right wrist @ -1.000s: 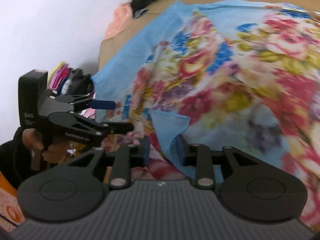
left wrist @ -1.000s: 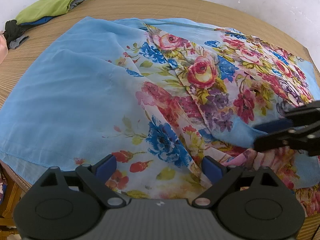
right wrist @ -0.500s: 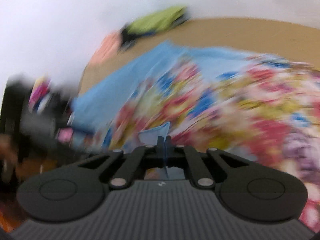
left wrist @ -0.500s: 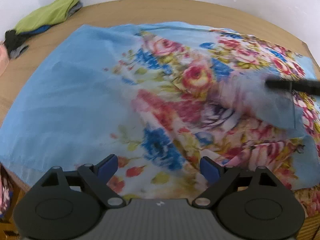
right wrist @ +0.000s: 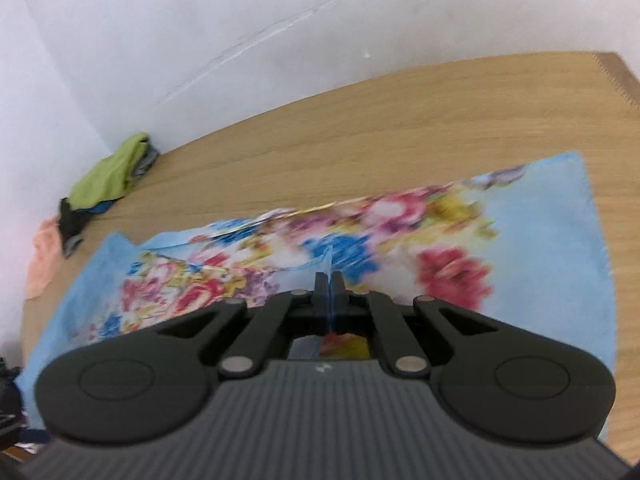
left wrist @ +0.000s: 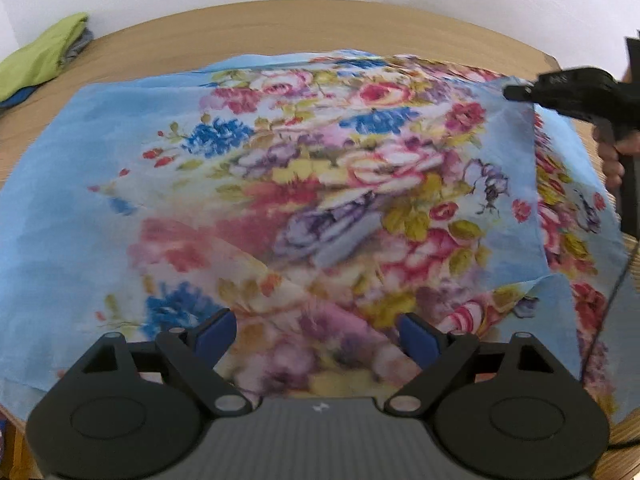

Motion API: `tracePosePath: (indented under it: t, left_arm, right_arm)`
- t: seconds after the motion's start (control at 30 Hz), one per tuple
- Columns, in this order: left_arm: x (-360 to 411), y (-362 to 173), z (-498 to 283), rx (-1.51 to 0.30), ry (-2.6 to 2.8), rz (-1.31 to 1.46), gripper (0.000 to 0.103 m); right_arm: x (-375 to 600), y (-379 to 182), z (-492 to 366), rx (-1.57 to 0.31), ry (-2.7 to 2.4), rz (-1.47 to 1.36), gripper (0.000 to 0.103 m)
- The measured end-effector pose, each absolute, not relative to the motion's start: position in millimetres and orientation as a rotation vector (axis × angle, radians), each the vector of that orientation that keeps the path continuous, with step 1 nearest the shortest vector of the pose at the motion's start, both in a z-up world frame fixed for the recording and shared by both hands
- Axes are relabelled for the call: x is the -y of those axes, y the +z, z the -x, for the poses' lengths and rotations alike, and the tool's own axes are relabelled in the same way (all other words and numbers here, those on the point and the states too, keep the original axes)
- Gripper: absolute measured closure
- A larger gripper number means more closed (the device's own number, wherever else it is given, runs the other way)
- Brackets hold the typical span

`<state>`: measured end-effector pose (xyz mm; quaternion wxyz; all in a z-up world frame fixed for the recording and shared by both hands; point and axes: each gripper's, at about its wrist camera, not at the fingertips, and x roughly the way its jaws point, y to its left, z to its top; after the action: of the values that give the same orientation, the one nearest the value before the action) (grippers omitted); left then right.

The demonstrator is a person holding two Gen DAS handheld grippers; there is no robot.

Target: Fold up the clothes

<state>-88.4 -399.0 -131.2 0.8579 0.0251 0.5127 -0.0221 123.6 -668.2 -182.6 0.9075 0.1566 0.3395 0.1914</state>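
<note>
**Right gripper lifts a fold across the floral cloth**

We work on a wooden table [right wrist: 400, 120] that stands against a white wall [right wrist: 200, 40]. At the far left corner of it lies a small pile of clothes with a green one on top [left wrist: 40, 56], well apart from our work.

The floral cloth [left wrist: 280, 184] covers most of the table in front of us. One second ago it lay flat and wrinkled, with a loose blue corner on its right side. Our left gripper [left wrist: 316, 330] hangs over the near edge with its fingers spread wide, as it did before; it touches nothing that we can see.

On the right, the change is big. Our right gripper [right wrist: 329, 280] was spread around that corner one second ago; now its fingers are pressed together with a thin blue edge of the cloth between them. In the left wrist view it [left wrist: 516, 92] is high at the far right, and the cloth hangs from it like a raised flap.

We judge that the first fold has begun: the flap must next be carried over and laid down. The cloth looks thin and may slip or wrinkle.
</note>
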Motion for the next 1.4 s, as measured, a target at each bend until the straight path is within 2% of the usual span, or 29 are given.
tracePosePath:
  t: [0.5,0.87,1.0,1.17,1.33,1.4]
  left_arm:
    - [471.6,-134.6,72.3,-1.108,-0.205,-0.054,0.013]
    - [468.0,-126.4,84.2,-1.11,-0.208,-0.091,0.013]
    - [453.9,-116.6,99.3,-1.105,-0.187,-0.1,0.013]
    - [444.3,-111.1,111.6,-1.101,-0.163,-0.099,0.013]
    - [426.7,-105.9,126.7,-1.087,-0.178,-0.094,0.013]
    - [413.7,-103.0,135.8,-1.078,-0.183,-0.101,0.013]
  right_arm:
    - [743.5,-181.3,-174.1,-0.644,0.27,-0.205,0.1]
    - [760.5,-201.8,-201.7,-0.679,0.122,0.013,0.099]
    - [773.9,-198.3,-199.0,-0.701,0.067,-0.041,0.095]
    - [788.0,-163.5,-158.9,-0.714,0.071,-0.166,0.073]
    - [767.1,-124.1,-73.2,-0.799,0.223,-0.056,0.073]
    - [752.0,-118.8,-33.6,-0.823,0.26,-0.039,0.068]
